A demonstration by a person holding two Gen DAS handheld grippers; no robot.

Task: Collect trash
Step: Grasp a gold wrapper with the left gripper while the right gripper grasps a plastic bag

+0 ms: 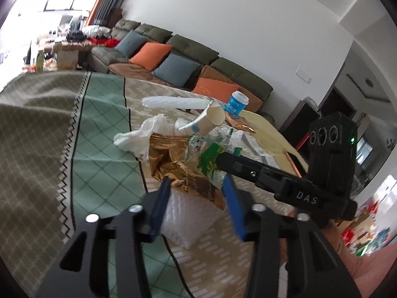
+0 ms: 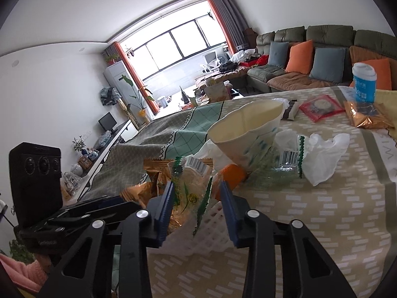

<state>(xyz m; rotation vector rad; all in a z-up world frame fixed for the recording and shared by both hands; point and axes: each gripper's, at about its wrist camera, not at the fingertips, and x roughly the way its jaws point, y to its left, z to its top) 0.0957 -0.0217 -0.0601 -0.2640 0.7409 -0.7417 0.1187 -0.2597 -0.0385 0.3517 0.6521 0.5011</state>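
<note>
Left wrist view: left gripper (image 1: pixel 196 186) clenched on gold wrapper (image 1: pixel 173 164), paper cup (image 1: pixel 207 121) at twelve o'clock. Right gripper (image 2: pixel 196 193) grasps the clear green-printed wrapper (image 2: pixel 188 186).

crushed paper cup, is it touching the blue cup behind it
Apart. The right wrist view shows the crushed paper cup in the near trash pile and the blue cup far back, tablecloth between them.
</note>
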